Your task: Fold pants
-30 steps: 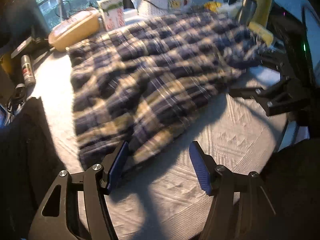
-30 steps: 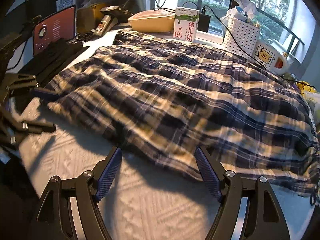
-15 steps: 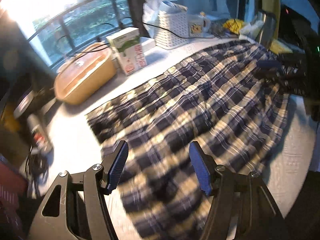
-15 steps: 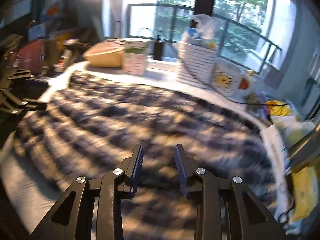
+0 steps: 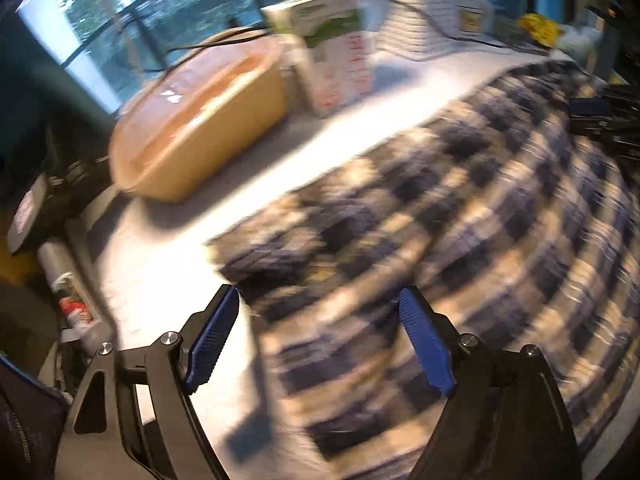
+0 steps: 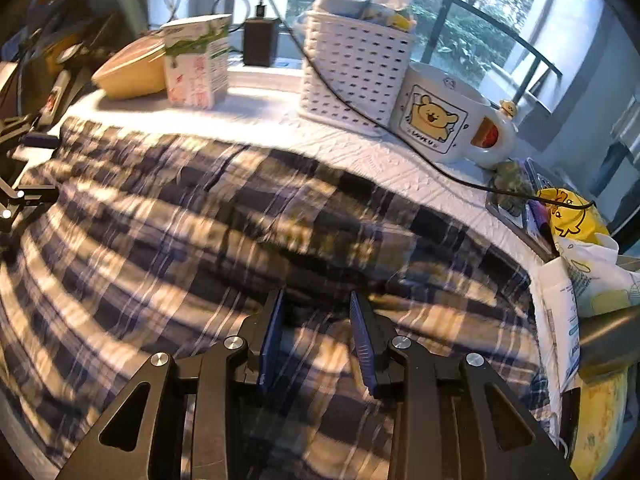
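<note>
We have carried both grippers across the plaid pants (image 6: 248, 216), spread flat beside the milk carton (image 6: 198, 62), the left gripper (image 5: 320, 336) just opened wide at the far corner, the right gripper (image 6: 316, 336) narrowed but gripping nothing, so the next fold can start.

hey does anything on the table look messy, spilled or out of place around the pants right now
Nothing looks spilled or broken. The plaid pants lie rumpled rather than flat, with a raised ridge of cloth just ahead of the right gripper. A black cable drapes across the white basket and past the bear mug.
</note>
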The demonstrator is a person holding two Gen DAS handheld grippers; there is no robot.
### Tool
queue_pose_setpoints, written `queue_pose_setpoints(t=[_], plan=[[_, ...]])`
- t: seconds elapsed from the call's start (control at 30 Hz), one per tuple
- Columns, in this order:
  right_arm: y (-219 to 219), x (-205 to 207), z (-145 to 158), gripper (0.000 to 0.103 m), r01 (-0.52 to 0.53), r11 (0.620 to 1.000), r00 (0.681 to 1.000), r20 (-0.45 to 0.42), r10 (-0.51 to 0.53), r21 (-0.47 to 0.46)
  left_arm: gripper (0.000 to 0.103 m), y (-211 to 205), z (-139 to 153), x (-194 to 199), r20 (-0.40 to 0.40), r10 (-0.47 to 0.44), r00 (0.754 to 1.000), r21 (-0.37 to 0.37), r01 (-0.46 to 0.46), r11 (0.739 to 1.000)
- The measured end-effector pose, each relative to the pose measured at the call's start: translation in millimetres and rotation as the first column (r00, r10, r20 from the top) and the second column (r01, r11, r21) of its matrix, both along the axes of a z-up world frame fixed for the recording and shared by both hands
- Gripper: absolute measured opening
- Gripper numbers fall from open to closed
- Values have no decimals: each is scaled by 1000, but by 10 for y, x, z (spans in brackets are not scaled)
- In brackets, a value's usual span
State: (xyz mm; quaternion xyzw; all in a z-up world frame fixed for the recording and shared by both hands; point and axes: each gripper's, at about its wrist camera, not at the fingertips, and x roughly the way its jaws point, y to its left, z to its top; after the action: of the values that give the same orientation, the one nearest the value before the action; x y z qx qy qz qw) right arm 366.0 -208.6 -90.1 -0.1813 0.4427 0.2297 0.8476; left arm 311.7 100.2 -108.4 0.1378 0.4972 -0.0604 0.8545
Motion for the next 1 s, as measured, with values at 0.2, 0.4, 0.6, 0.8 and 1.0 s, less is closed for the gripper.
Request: queue_pose_setpoints(t=[0.2,0.4,0.6,0.8,1.0], plan=[[2,89,257,34,6,992,1000,23,-9,123,83,165,306,60,83,-13,996,-117,22,993],[266,269,135,34,-34,995,999,-6,34,93,83,201,188,315,32,-43,999,-233,49,971],[428,464,-35,34,-13,999,1000,-4,13,50,84,374,-79,521,-9,36,999,-210,-37,977],[440,544,29,39,84,996,995,45,-84,-10,82,564,59,496,38,177,983,-134,-170,976],[561,276,214,43,31,995,999,34,-35,95,82,536,493,43,183,149,972,-206,-110,972]])
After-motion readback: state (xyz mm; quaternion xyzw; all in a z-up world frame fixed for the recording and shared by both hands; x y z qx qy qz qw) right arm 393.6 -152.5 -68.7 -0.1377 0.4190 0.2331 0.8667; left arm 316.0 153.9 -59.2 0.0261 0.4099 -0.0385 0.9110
